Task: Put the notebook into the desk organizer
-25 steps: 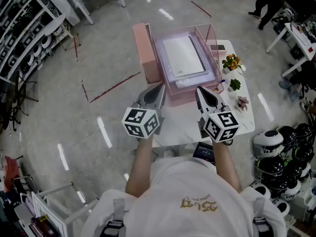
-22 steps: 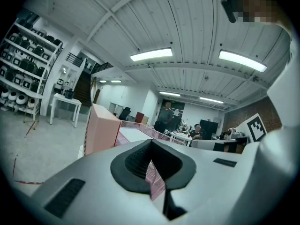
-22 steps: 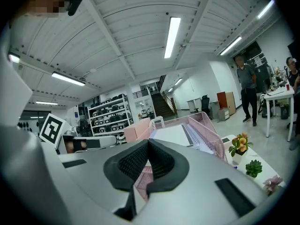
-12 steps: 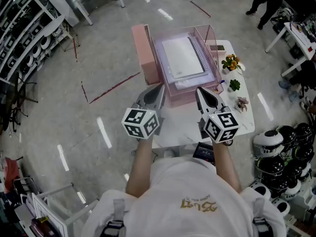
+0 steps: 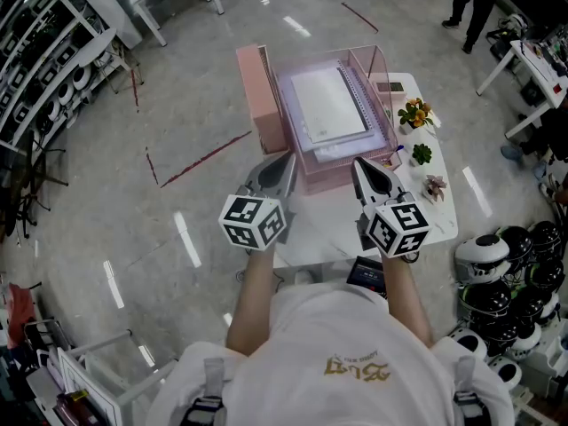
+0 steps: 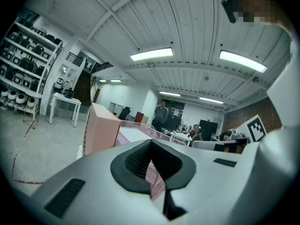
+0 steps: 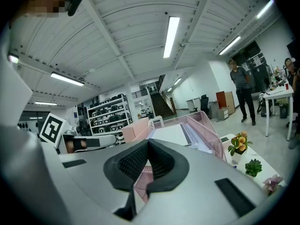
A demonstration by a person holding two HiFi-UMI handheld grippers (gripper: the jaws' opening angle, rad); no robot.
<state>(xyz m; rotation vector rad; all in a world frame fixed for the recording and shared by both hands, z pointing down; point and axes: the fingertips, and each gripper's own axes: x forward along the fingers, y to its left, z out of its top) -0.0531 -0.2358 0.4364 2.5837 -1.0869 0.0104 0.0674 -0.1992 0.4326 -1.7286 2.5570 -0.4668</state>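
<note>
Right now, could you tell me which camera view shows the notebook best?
The head view: the notebook lies visible from above, inside the pink organizer. The right gripper view shows it at a low slant; the left gripper view gives only a thin edge-on sliver.

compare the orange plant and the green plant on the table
The orange plant has orange blooms; the green plant is all green leaves. The orange plant looks taller and stands farther from the person; the green plant sits nearer. Both stand on the white table, beside the organizer.
</note>
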